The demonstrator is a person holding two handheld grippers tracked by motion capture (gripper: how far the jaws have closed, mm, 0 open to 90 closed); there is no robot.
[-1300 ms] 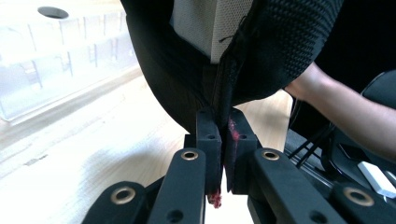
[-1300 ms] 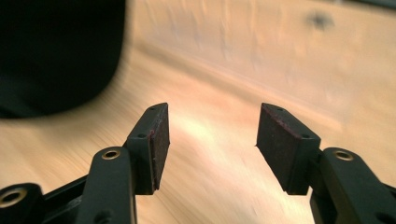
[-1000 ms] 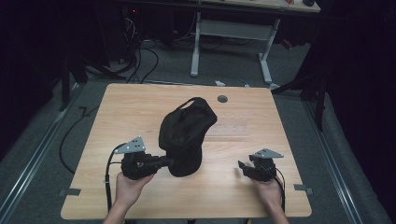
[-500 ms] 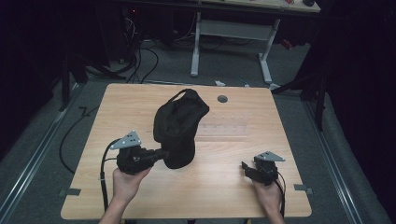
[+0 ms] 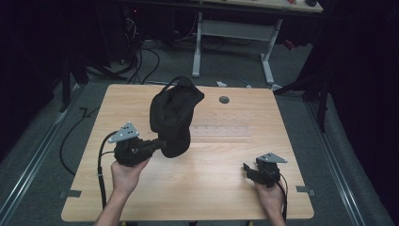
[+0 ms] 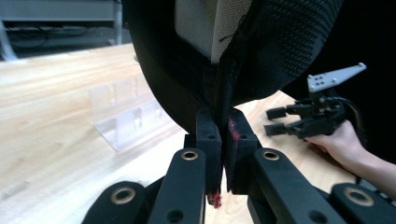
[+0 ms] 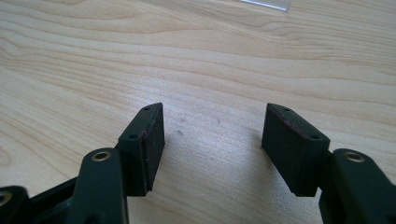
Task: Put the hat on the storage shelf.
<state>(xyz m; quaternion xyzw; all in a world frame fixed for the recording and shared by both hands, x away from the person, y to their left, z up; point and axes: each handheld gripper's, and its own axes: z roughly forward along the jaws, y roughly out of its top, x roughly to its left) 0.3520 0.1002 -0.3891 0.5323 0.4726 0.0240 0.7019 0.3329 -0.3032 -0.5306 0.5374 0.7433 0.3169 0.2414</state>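
Left gripper [image 5: 157,145] clamps its 2 black jaws on the lower edge of a black fabric cap with a mesh lining [image 5: 173,117], holding it lifted over the left half of the light wooden counter [image 5: 226,188], toward the middle. Right gripper [image 5: 246,170] rests near the counter's front right corner, its jaws having just been opening, now apart with bare wood between them. A clear plastic rack [image 6: 125,116] lies on the counter behind the cap.
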